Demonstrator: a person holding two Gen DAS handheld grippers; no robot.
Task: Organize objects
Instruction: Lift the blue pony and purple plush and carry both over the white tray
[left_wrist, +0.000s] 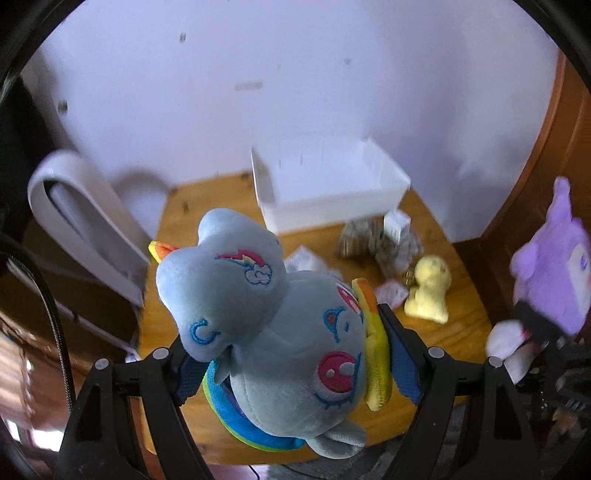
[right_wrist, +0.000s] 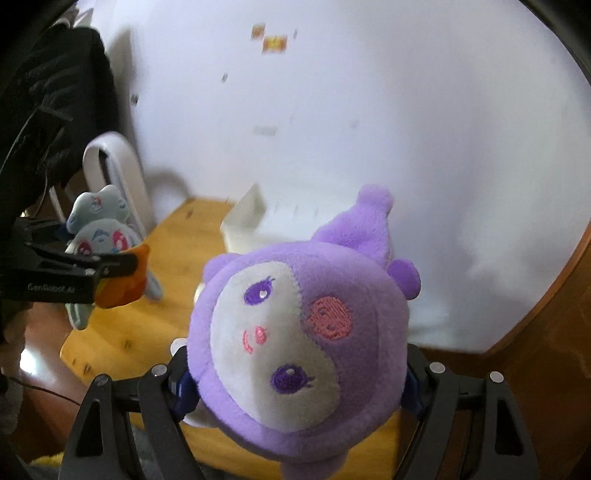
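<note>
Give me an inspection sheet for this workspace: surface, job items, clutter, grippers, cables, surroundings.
Surface: wooden table, set against a white wall.
Job's things: blue plush pony held above the table; purple plush doll held above the table; yellow plush lying on the table; white bin at the back of the table, contents not visible.
Clutter: small packets in front of the bin, too blurred to identify.
Grippers: left gripper shut on the pony; right gripper shut on the doll.
Cables: black cable at the left edge.
Surroundings: white looped appliance left of the table.
</note>
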